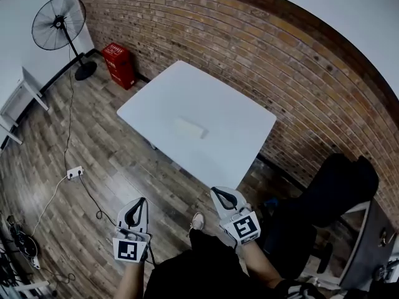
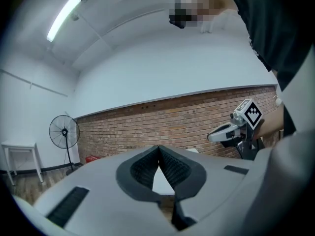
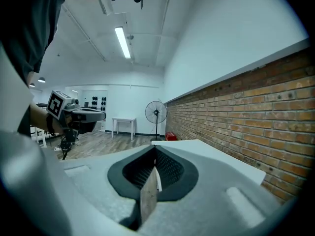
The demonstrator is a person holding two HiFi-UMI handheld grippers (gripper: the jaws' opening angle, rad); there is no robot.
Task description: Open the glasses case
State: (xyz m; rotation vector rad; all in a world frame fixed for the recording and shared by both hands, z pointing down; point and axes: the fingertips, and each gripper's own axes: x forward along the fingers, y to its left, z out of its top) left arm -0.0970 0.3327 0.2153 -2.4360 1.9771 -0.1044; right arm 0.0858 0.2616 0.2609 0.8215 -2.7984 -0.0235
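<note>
Left gripper [image 1: 138, 203]: jaws pressed together, empty. Right gripper [image 1: 218, 193]: same, nothing pinched. Glasses case [image 1: 190, 128]: well ahead of both, lying on white table [image 1: 237, 142], apparently unopened. You: approach first, spread jaws before contact, steady base with one, lift lid with other.

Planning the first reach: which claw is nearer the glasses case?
Right. In the head view the right claw sits by the near edge of the table, below-right of the glasses case; the left claw is farther off, over the floor to its lower left.
</note>
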